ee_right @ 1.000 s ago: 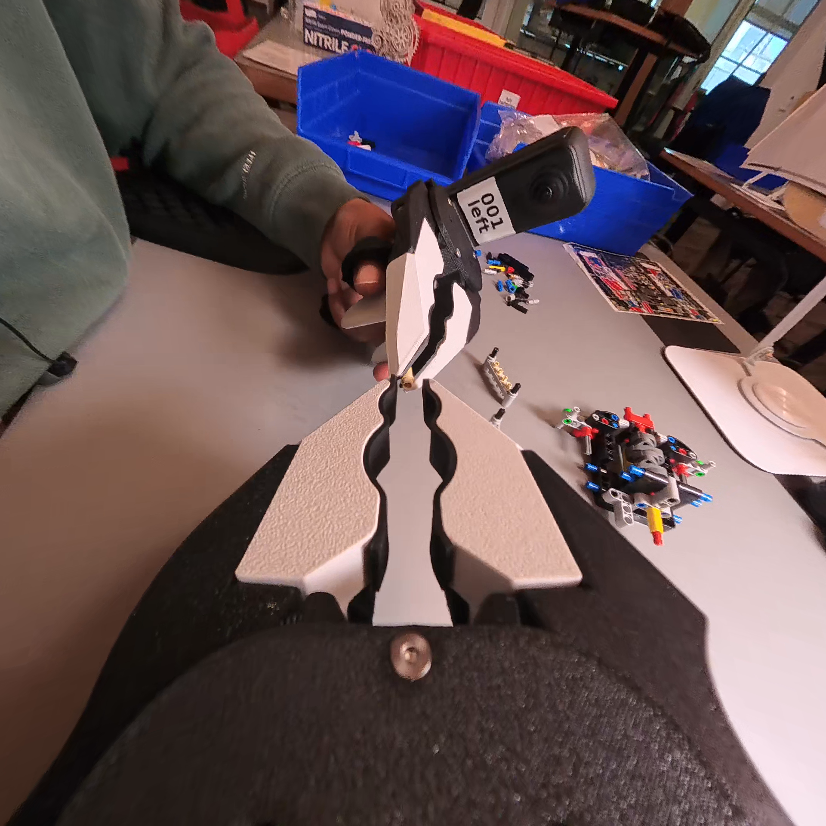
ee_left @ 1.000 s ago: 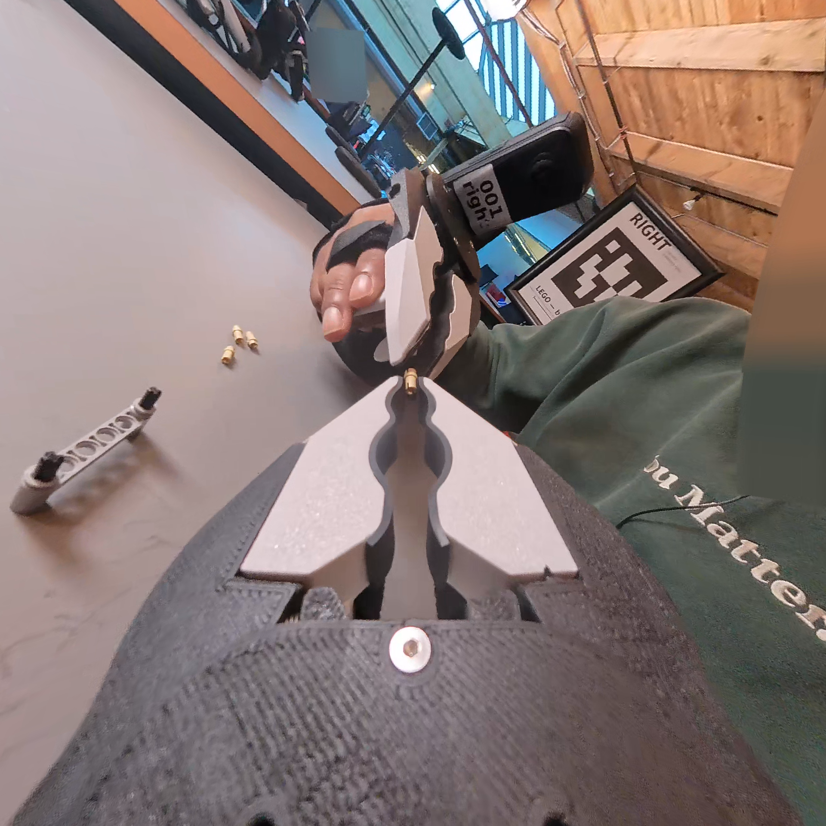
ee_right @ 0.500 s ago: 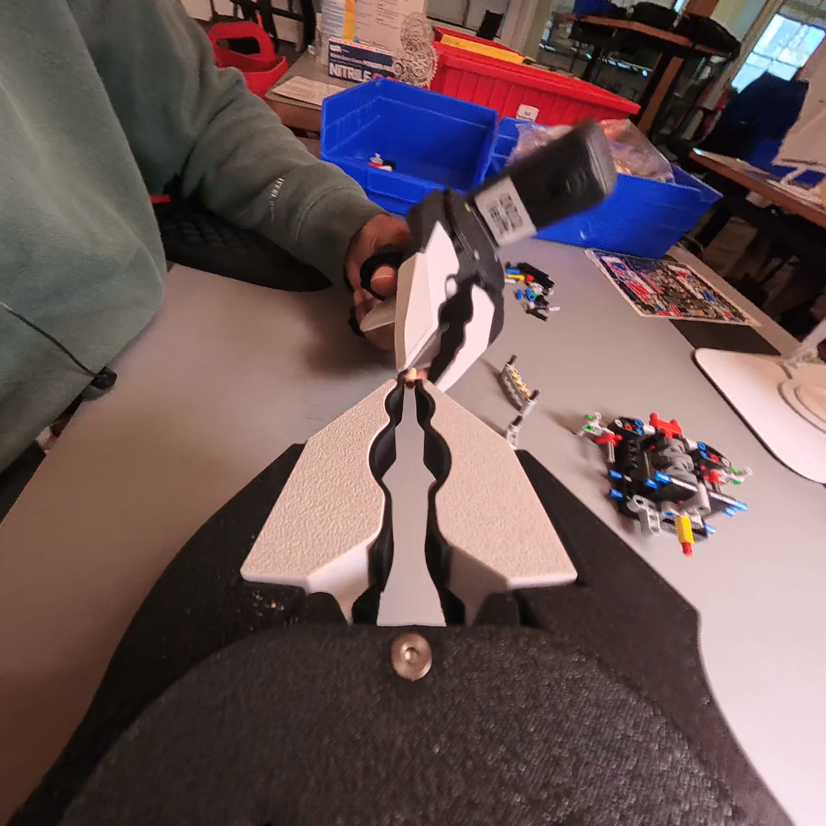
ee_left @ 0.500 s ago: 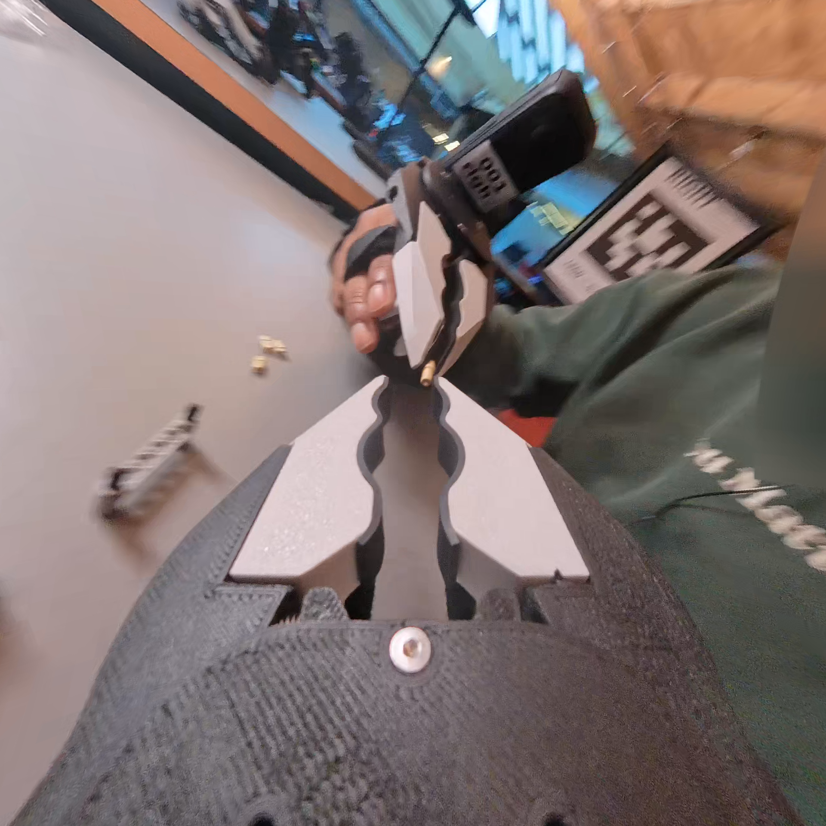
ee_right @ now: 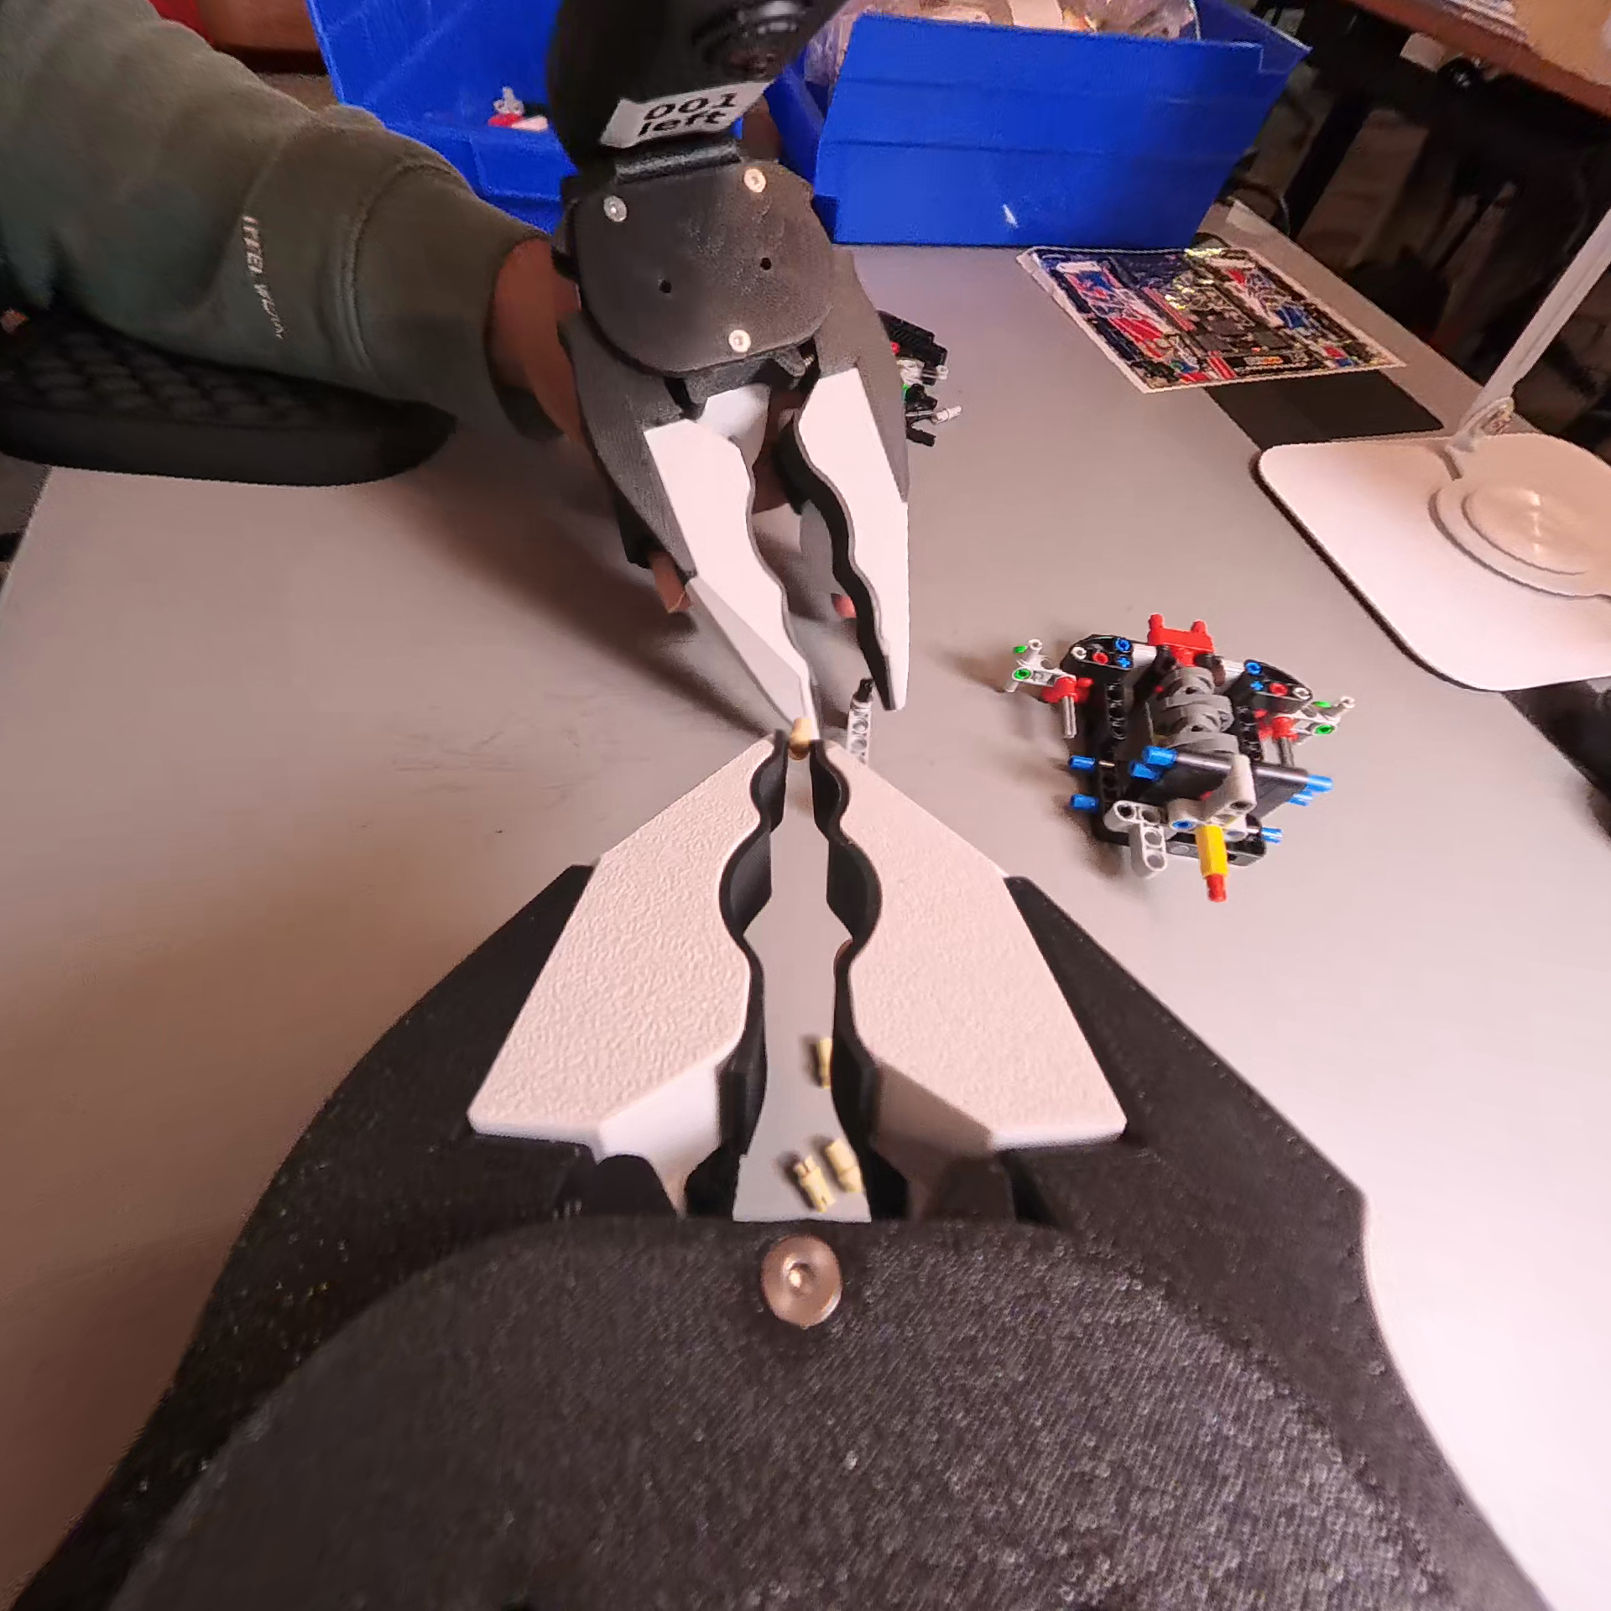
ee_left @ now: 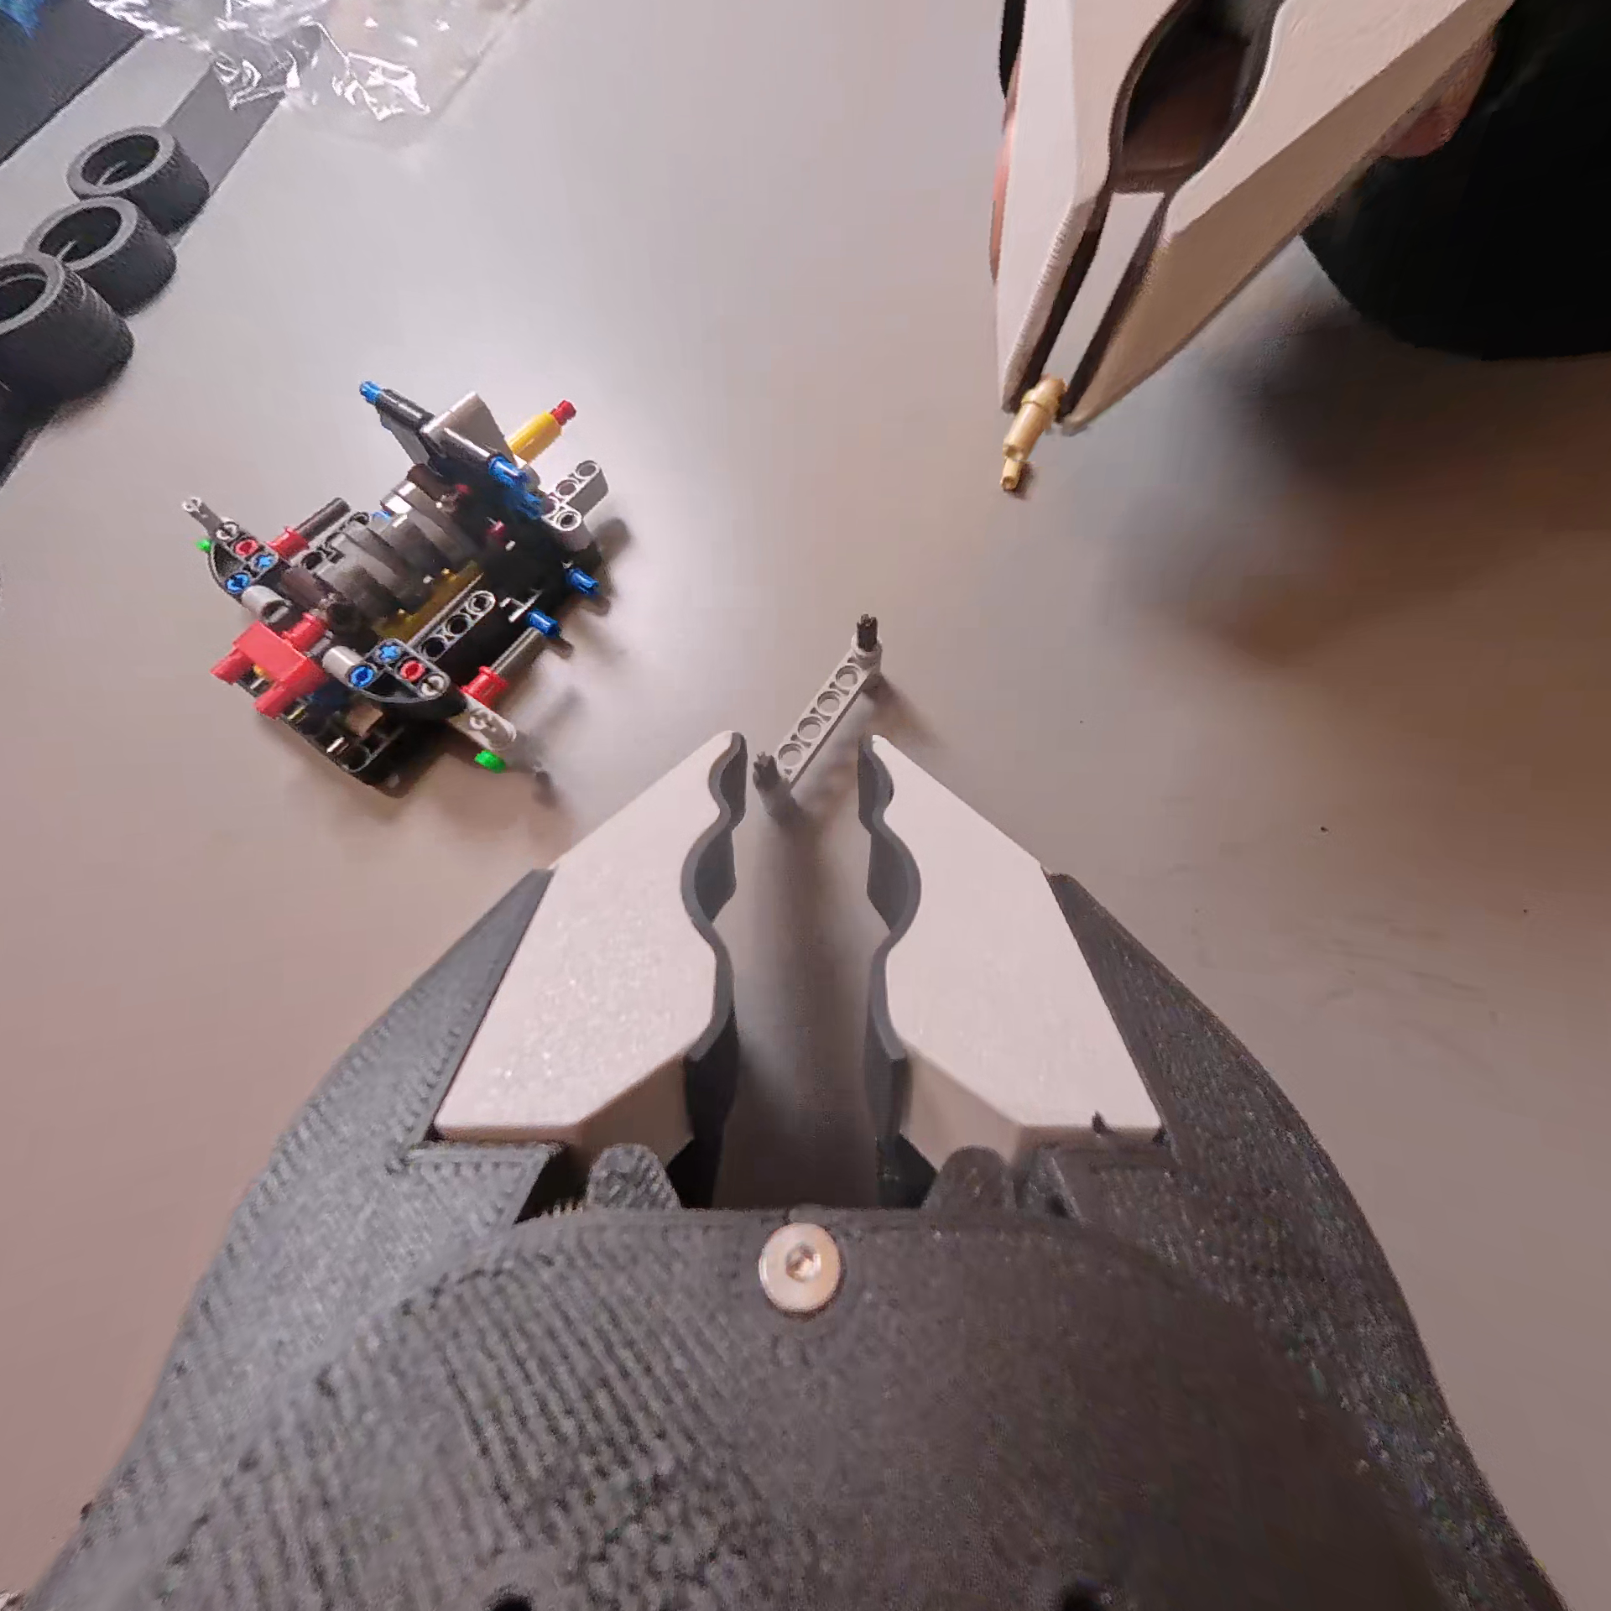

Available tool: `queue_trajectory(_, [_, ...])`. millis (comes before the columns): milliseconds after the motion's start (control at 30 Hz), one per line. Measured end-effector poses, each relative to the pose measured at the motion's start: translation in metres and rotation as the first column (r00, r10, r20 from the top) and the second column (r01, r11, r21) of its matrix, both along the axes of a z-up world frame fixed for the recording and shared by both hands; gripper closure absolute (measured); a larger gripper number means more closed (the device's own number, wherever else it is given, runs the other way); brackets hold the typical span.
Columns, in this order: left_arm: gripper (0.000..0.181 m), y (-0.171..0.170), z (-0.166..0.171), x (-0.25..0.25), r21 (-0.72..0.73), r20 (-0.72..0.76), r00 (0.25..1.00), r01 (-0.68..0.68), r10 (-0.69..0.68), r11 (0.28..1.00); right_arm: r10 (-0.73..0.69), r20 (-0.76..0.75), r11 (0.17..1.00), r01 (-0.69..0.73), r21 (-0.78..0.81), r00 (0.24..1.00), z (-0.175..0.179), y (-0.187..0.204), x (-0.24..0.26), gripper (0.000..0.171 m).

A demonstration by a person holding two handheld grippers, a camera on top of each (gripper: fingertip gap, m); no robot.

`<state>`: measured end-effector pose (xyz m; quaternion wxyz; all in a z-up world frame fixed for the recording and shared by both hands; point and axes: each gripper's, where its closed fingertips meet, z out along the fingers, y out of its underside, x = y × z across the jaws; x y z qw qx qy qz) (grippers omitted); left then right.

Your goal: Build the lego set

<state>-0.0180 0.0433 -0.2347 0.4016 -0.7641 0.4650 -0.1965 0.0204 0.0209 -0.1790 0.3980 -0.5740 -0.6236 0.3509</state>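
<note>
**Tan pin in right gripper, left reaching for grey beam**

Grey tabletop (ee_right: 261, 697), blue bins at the back. I hold the right gripper (ee_left: 1059, 418) with its jaws pinching a tan pin (ee_left: 1027, 431) by one end, above the table. My left gripper (ee_left: 806, 758) has jaws spread, empty, tips either side of the grey holed beam (ee_left: 824, 710) lying flat with a black pin at each end. The half-built lego assembly (ee_left: 392, 584) sits near, apart from both.

Risks, as I judge: the pin is held only at its tip, so it could twist or pop out when pushed into a hole; the beam could skid if the left jaws close off-centre.

Containers: left blue bin (ee_right: 418, 113) holds a few small parts, too small to tell; right blue bin (ee_right: 1046, 122) contents hidden. Three spare tan pins (ee_right: 819, 1142) lie loose under my right gripper.
</note>
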Motion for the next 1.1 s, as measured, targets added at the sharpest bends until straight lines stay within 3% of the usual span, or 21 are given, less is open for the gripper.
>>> queue_trajectory(200, [0.166,-0.003,-0.006,0.000,-0.019,-0.030,1.000,-0.004,0.004,1.000,0.079,0.057,0.997,-0.080,0.018,0.995,0.006,0.002,-0.012,0.168])
queue_trajectory(533, [0.167,-0.019,-0.011,0.005,-0.053,-0.030,0.999,0.023,-0.024,0.998,0.270,0.380,0.950,-0.308,0.042,0.885,-0.020,-0.002,-0.035,0.168])
queue_trajectory(833, [0.175,-0.031,-0.008,0.020,-0.074,-0.002,0.994,0.107,-0.108,0.992,0.263,0.394,0.957,-0.291,0.012,0.881,-0.025,-0.002,-0.024,0.168])
queue_trajectory(1100, [0.175,-0.048,-0.011,0.036,-0.027,-0.045,0.980,0.191,-0.192,0.981,0.250,0.542,0.944,-0.325,0.046,0.803,-0.044,-0.019,-0.010,0.168])
